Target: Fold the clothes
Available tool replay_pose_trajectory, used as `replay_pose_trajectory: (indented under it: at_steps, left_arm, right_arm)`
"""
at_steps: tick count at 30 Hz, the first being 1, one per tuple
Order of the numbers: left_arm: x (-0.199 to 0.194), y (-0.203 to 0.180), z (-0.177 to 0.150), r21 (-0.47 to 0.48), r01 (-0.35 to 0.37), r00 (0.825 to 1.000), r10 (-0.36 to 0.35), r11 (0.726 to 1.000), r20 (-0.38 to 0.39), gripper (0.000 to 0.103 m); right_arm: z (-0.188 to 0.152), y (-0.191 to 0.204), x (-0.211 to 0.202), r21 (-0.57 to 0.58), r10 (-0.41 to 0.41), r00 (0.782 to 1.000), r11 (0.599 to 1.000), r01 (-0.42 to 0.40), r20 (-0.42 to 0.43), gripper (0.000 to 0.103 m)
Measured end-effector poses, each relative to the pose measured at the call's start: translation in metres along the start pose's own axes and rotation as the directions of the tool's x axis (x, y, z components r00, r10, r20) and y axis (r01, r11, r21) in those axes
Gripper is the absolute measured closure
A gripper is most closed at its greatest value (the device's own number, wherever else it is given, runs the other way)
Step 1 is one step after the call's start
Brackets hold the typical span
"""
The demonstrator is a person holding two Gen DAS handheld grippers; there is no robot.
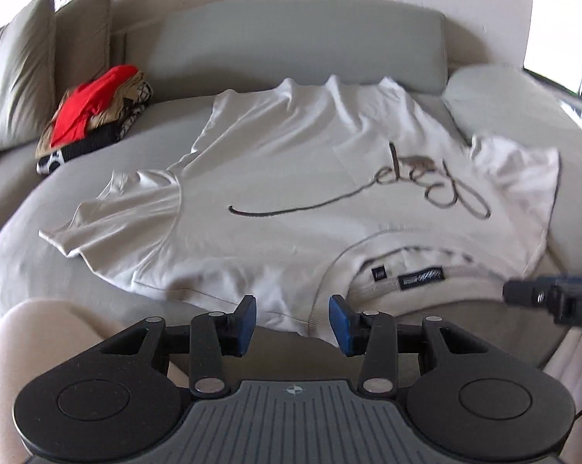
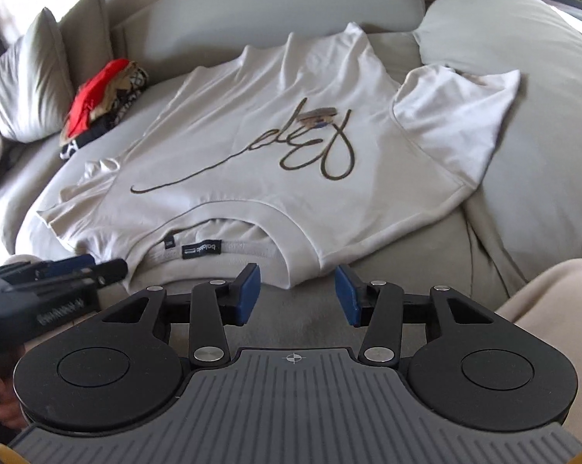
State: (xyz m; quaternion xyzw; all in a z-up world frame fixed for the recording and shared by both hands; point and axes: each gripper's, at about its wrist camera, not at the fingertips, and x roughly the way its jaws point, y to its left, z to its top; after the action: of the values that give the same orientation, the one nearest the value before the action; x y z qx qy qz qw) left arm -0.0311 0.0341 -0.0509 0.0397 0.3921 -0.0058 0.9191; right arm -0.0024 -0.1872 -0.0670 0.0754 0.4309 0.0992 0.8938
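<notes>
A white T-shirt (image 1: 291, 178) with dark looping script lies spread front-up on a grey sofa, collar toward me and hem against the backrest. In the right wrist view the same T-shirt (image 2: 275, 147) shows its collar and black neck label (image 2: 201, 250) close to me. My left gripper (image 1: 292, 323) is open, hovering just short of the shoulder edge left of the collar, nothing between its blue pads. My right gripper (image 2: 297, 294) is open too, just in front of the collar's near rim. Each gripper shows at the edge of the other's view.
A pile of clothes, red on top (image 1: 93, 116), sits at the sofa's back left beside grey cushions (image 1: 18, 77). A grey bolster (image 1: 495, 96) lies at the right under one sleeve. A person's knees in beige (image 1: 39, 348) flank the grippers.
</notes>
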Motion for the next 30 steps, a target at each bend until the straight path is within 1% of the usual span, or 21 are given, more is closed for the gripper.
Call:
replay_pose_trajectory:
  at_steps: [3,4,5,6,7,8,9,13,14,16,17,18,19,21,22,23,25,27,28,29,30]
  left_arm:
    - [0.011,-0.007,-0.001,0.054,-0.025,1.000,0.026,0.998,-0.007,0.063]
    - [0.013,-0.009,-0.002,0.073,-0.027,1.000,0.027,0.997,0.007,0.071]
    - [0.014,-0.010,-0.002,0.091,-0.029,0.999,0.028,0.995,0.017,0.095]
    - [0.015,-0.011,-0.002,0.104,-0.030,0.999,0.029,0.994,0.013,0.099]
    - [0.016,-0.012,-0.002,0.117,-0.031,0.999,0.031,0.993,0.009,0.100]
    - [0.017,-0.013,-0.002,0.130,-0.033,0.999,0.032,0.991,0.005,0.102]
    - [0.015,-0.013,-0.002,0.140,-0.030,1.000,0.031,0.990,-0.003,0.103]
    - [0.007,-0.011,-0.005,0.141,0.016,0.998,-0.006,0.990,-0.069,0.103]
    - [0.010,-0.011,-0.007,0.144,0.036,0.994,-0.021,0.989,-0.105,0.103]
    - [0.019,-0.006,-0.012,0.098,0.088,0.981,-0.069,0.991,-0.184,0.103]
    - [0.021,-0.003,-0.013,0.073,0.108,0.974,-0.091,0.991,-0.209,0.103]
    - [0.017,0.000,-0.013,0.067,0.121,0.973,-0.105,0.990,-0.205,0.100]
    - [0.012,0.003,-0.011,0.061,0.131,0.973,-0.116,0.990,-0.198,0.092]
    - [0.000,0.010,-0.003,0.052,0.129,0.982,-0.120,0.990,-0.144,0.085]
    - [-0.005,0.016,0.003,0.029,0.116,0.988,-0.113,0.993,-0.102,0.078]
    - [-0.007,0.023,0.010,0.001,0.091,0.994,-0.091,0.996,-0.064,0.075]
    - [-0.003,0.039,0.024,-0.057,0.015,1.000,-0.015,0.998,0.006,0.076]
    - [0.012,0.053,0.039,-0.095,-0.074,0.996,0.078,0.993,0.037,0.079]
    - [0.021,0.060,0.044,-0.106,-0.102,0.994,0.106,0.989,0.033,0.081]
    - [0.032,0.063,0.045,-0.100,-0.129,0.992,0.129,0.987,-0.005,0.081]
    - [0.043,0.066,0.047,-0.093,-0.155,0.988,0.151,0.984,-0.042,0.081]
  right_arm:
    - [-0.002,0.007,0.007,-0.058,-0.028,1.000,0.998,0.028,0.003,0.054]
    - [-0.002,0.009,0.008,-0.068,-0.036,0.999,0.997,0.036,-0.001,0.059]
    - [-0.002,0.008,0.007,-0.070,-0.043,0.999,0.997,0.042,-0.013,0.066]
    - [-0.002,0.008,0.007,-0.073,-0.050,0.998,0.996,0.048,-0.024,0.077]
    - [-0.001,0.008,0.007,-0.075,-0.057,0.998,0.996,0.055,-0.035,0.094]
    - [-0.001,0.007,0.007,-0.077,-0.065,0.997,0.995,0.061,-0.046,0.097]
    - [-0.001,0.007,0.006,-0.080,-0.072,0.996,0.995,0.067,-0.057,0.098]
    - [0.000,0.006,0.005,-0.091,-0.101,0.990,0.992,0.092,-0.102,0.098]
    - [0.001,0.005,0.005,-0.094,-0.108,0.988,0.991,0.098,-0.113,0.098]
    - [0.001,0.005,0.004,-0.099,-0.123,0.983,0.989,0.110,-0.135,0.096]
    - [0.002,0.003,0.001,-0.092,-0.123,0.983,0.989,0.112,-0.134,0.092]
    - [0.002,0.000,-0.004,-0.074,-0.118,0.986,0.991,0.110,-0.121,0.080]
    - [0.002,-0.003,-0.010,-0.057,-0.113,0.988,0.993,0.107,-0.108,0.070]
    - [0.002,-0.009,-0.020,-0.022,-0.103,0.991,0.995,0.102,-0.082,0.070]
    - [0.004,-0.014,-0.026,0.008,-0.092,0.994,0.996,0.093,-0.052,0.070]
    - [0.008,-0.019,-0.029,0.045,-0.081,0.997,0.996,0.081,-0.005,0.070]
    - [0.019,-0.024,-0.025,0.069,-0.088,0.994,0.994,0.083,0.066,0.070]
    - [0.031,-0.025,-0.007,0.045,-0.099,0.991,0.994,0.096,0.089,0.070]
    - [0.035,-0.024,0.005,0.028,-0.101,0.991,0.995,0.099,0.087,0.071]
    - [0.037,-0.023,0.016,0.012,-0.102,0.992,0.995,0.101,0.072,0.072]
    - [0.036,-0.022,0.026,0.000,-0.108,0.994,0.994,0.108,0.035,0.073]
